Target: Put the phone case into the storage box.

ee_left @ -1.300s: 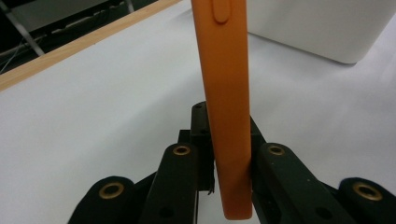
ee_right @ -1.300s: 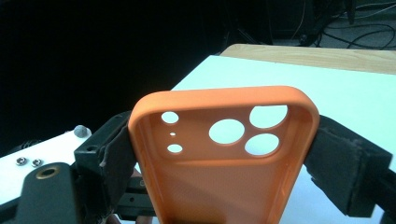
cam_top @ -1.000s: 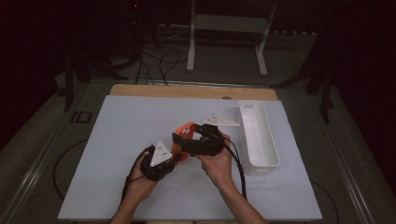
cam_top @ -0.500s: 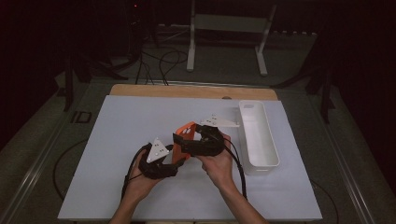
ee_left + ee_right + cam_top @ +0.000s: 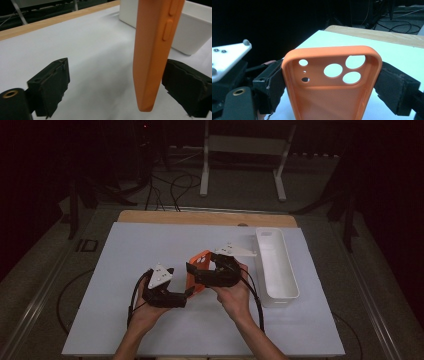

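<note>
Your right gripper (image 5: 332, 85) clamps the orange phone case (image 5: 332, 82); your left gripper (image 5: 120, 87), jaws just opened, straddles its edge untouched.

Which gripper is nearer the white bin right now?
Right. The right gripper, shut on the orange phone case, sits just left of the white bin; the left gripper, jaws just opened, is farther left.

A long white tray (image 5: 276, 265) sits on the white mat (image 5: 150, 245), just right of the right tongs. A wooden table edge (image 5: 200, 217) runs beyond both tongs, with a metal stand (image 5: 245, 145) and cables (image 5: 172, 190) farther back.
</note>
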`<state>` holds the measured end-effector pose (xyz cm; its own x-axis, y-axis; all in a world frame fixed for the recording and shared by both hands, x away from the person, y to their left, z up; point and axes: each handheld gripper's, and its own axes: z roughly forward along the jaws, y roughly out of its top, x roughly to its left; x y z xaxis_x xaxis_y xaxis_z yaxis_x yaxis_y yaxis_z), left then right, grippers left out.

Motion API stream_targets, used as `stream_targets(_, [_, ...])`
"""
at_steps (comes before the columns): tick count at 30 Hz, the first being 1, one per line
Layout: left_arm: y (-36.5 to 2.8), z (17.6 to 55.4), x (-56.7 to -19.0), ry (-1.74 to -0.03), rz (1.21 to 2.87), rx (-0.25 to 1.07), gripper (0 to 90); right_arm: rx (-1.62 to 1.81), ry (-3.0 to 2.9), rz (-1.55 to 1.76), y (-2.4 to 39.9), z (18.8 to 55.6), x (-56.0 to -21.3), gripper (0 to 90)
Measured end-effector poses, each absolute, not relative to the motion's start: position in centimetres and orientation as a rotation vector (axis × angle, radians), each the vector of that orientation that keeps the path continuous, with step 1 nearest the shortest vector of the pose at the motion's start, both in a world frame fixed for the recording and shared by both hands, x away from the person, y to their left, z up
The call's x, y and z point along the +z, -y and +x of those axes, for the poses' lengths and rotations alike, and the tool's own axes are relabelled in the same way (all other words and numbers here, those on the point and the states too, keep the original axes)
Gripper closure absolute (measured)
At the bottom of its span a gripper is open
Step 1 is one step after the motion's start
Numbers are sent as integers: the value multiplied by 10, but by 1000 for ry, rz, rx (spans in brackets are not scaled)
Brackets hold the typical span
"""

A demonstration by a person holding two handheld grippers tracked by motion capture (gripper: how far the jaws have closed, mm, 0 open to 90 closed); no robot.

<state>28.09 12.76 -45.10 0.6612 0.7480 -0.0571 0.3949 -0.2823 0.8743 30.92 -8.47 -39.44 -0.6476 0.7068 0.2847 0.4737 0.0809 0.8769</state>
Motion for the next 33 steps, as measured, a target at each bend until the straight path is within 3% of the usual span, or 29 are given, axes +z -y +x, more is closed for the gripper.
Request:
stream_targets(7, [-135, 283, -448, -920, 1885, 445, 21, 1595, -2144, 1180, 83, 309, -393, 162])
stream_targets(33, [-153, 284, -443, -932, 1860, 478, 10, 1586, -2124, 1167, 86, 315, -386, 162])
